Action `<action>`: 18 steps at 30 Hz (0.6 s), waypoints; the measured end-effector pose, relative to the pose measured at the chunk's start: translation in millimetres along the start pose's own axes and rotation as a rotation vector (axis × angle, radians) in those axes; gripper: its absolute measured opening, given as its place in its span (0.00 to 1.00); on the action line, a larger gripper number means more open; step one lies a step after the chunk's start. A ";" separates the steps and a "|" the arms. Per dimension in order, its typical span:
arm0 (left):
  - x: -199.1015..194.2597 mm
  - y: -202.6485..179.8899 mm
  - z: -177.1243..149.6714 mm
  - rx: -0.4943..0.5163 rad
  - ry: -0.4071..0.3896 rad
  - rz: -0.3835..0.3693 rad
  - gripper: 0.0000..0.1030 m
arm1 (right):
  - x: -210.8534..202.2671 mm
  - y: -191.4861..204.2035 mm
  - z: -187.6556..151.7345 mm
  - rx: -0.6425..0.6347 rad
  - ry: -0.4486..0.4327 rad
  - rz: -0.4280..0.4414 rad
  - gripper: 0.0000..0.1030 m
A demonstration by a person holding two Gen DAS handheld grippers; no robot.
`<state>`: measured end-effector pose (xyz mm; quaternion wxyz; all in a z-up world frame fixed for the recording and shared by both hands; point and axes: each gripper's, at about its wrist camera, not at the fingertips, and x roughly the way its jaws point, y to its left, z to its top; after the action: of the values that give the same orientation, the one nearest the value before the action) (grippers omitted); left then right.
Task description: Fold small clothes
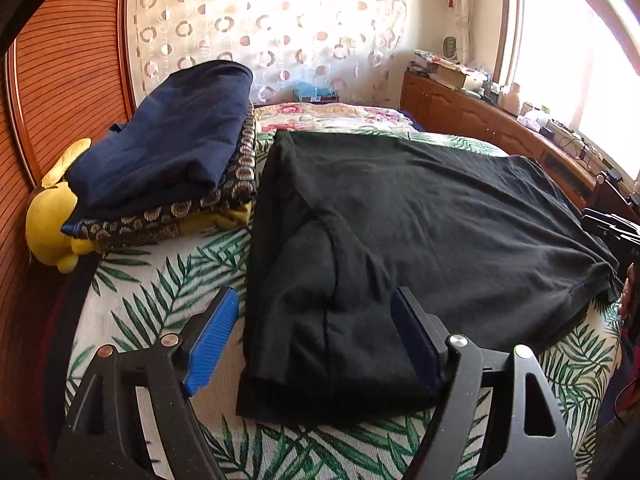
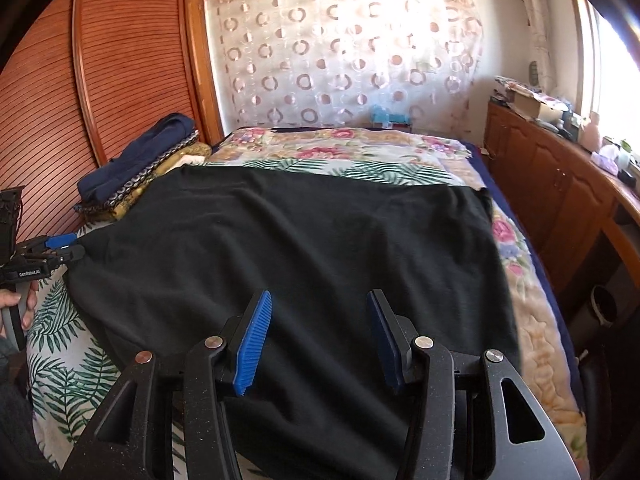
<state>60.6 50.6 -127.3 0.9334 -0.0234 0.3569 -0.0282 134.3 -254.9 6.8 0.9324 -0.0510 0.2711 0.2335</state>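
A black T-shirt [image 1: 420, 216] lies spread flat on the leaf-print bed cover [image 1: 160, 280], one sleeve folded in over its near left part. It also fills the middle of the right wrist view [image 2: 300, 240]. My left gripper [image 1: 316, 312] is open, its blue pads on either side of the shirt's near left corner. My right gripper [image 2: 320, 308] is open above the shirt's near edge. The left gripper also shows at the left edge of the right wrist view [image 2: 64, 246], at the shirt's left side.
A stack of folded clothes [image 1: 172, 168], navy on top, sits at the left by a yellow plush toy [image 1: 52, 216] and the wooden wardrobe [image 1: 68, 80]. A floral blanket [image 2: 340, 148] lies beyond. A wooden cabinet [image 2: 560, 184] with clutter runs along the right.
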 end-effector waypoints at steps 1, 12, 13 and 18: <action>-0.2 0.0 -2.3 -0.003 0.004 -0.001 0.77 | 1.3 0.1 -2.3 -0.004 0.011 0.007 0.50; -2.6 8.2 -28.5 -0.033 0.032 0.015 0.77 | 4.4 16.9 -31.6 -0.049 0.096 0.037 0.50; -3.3 9.1 -28.8 -0.038 0.030 0.021 0.77 | 1.3 15.8 -33.8 -0.046 0.076 0.032 0.50; -11.4 15.1 -28.0 -0.060 0.013 0.061 0.77 | -2.0 6.8 -36.6 0.008 0.054 0.063 0.50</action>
<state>34.0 65.8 -141.6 0.9304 -0.0403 0.3641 0.0107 112.0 -257.8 -23.0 0.9172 -0.0449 0.2985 0.2599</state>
